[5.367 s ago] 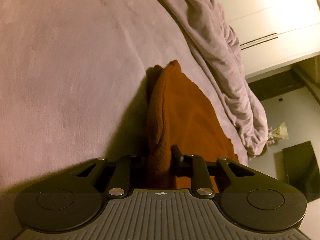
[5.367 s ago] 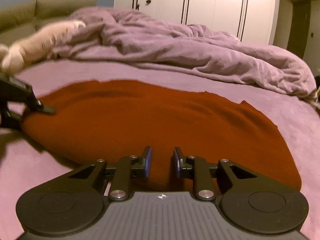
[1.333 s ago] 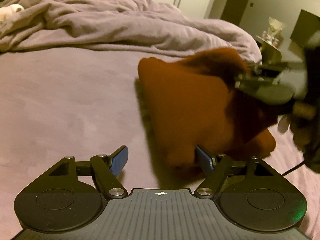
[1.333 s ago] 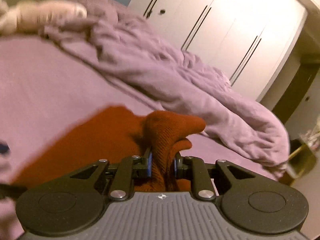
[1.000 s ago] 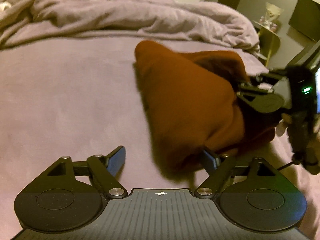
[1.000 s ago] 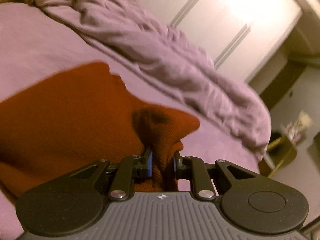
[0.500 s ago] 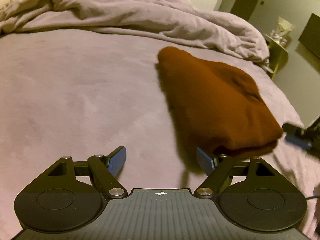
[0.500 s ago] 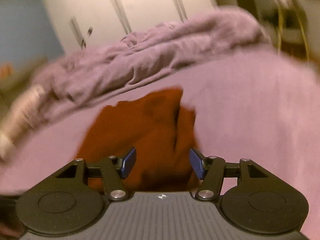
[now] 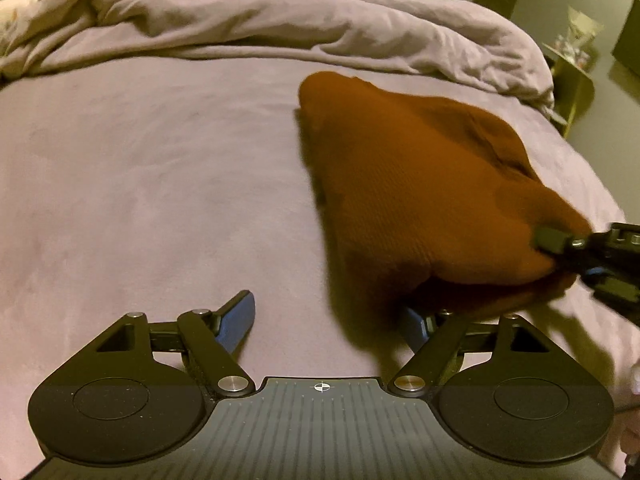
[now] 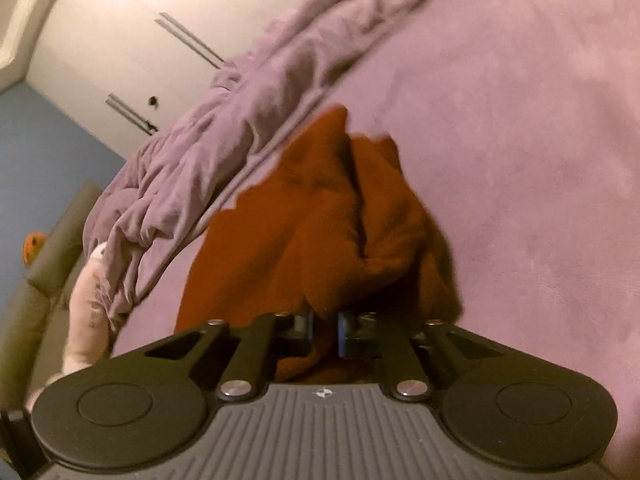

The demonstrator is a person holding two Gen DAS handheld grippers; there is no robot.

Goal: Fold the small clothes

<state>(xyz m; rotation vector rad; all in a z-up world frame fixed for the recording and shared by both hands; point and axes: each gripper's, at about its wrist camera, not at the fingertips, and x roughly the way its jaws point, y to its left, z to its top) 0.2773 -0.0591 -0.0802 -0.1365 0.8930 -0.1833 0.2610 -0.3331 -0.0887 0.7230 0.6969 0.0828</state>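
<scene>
The rust cloth [image 9: 420, 184] lies partly folded on the bed [image 9: 140, 180]; right gripper [image 10: 324, 330] clamps its near edge, left gripper [image 9: 326, 320] gapes empty beside it. More folding likely remains.

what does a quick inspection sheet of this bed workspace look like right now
surface: bed sheet, mauve, mostly smooth.
job's things: rust garment, folded into a thick bundle, lying on the sheet.
clutter: crumpled duvet along the far side; a pale soft item beside it, blurred.
grippers: left claw open, its right finger at the bundle's near edge, holding nothing; right claw shut on the rust garment at one end.
cables: nothing seen.
surroundings: white wardrobe doors, blue wall, small side table.
</scene>
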